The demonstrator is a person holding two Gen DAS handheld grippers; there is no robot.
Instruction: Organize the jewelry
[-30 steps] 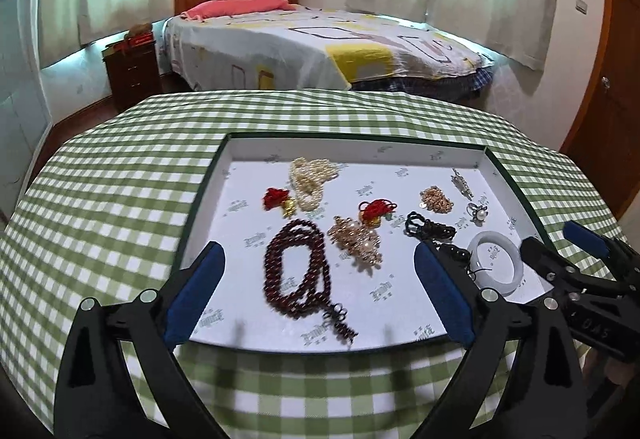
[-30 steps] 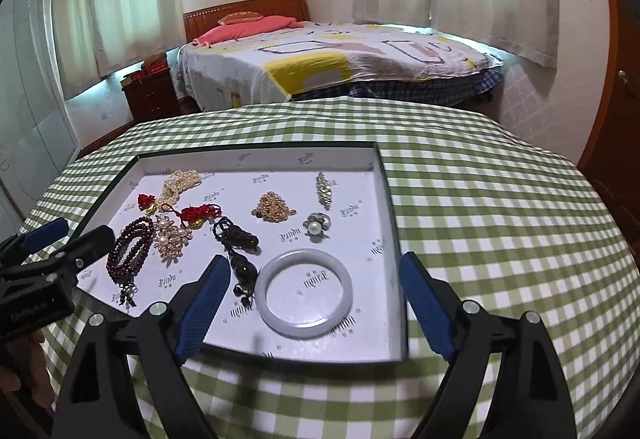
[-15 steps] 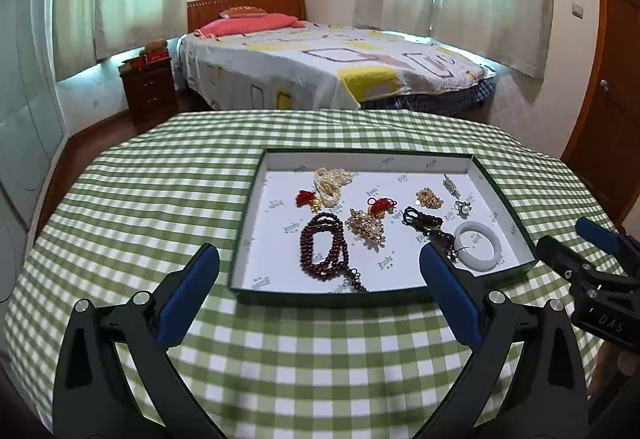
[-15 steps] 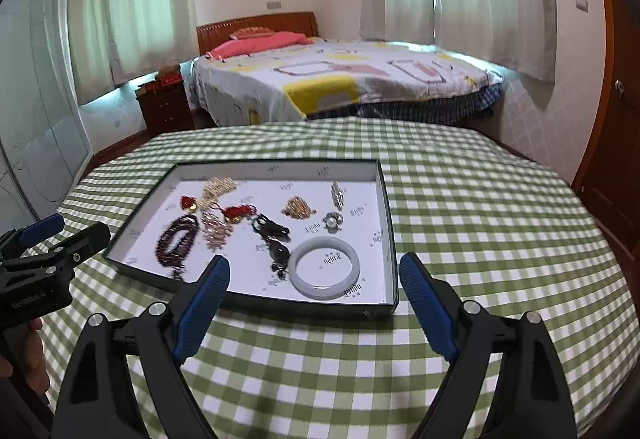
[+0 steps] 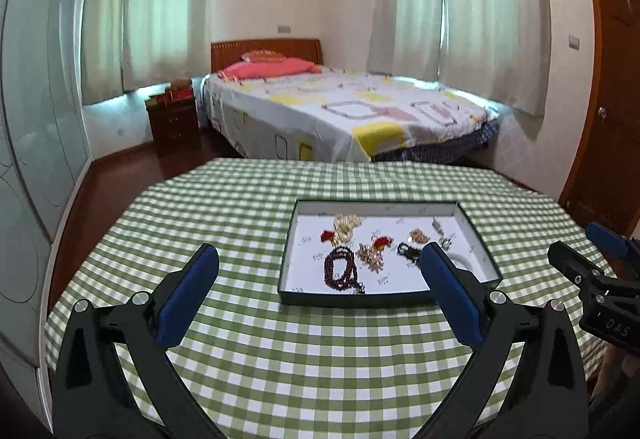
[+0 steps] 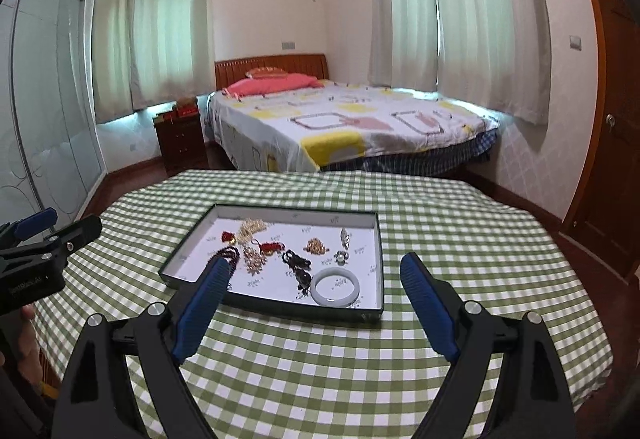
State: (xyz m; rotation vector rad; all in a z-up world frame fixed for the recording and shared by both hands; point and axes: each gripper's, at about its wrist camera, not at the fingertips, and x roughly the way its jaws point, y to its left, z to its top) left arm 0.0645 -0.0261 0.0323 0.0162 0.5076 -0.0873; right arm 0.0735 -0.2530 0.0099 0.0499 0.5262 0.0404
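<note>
A bedroom's checked table [image 5: 280, 359]: jewelry lies spread in the tray [image 5: 289, 271]; left gripper [image 5: 316, 295] and right gripper [image 6: 316, 309] hover spread, empty — best retreat clear of the tray's near edge.

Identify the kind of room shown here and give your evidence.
A bedroom, most likely in a home: a made bed with a pink pillow, a nightstand beside it, and curtained windows.

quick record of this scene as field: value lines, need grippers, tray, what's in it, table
left gripper: open, nothing between the fingers, short of the tray
right gripper: open, empty
tray: shallow dark-rimmed box, white inside, on the table
contents: white bangle, dark red bead strand, pearl cluster, black bead piece, ring, small gold and red pieces
table: green and white checked cloth
</note>
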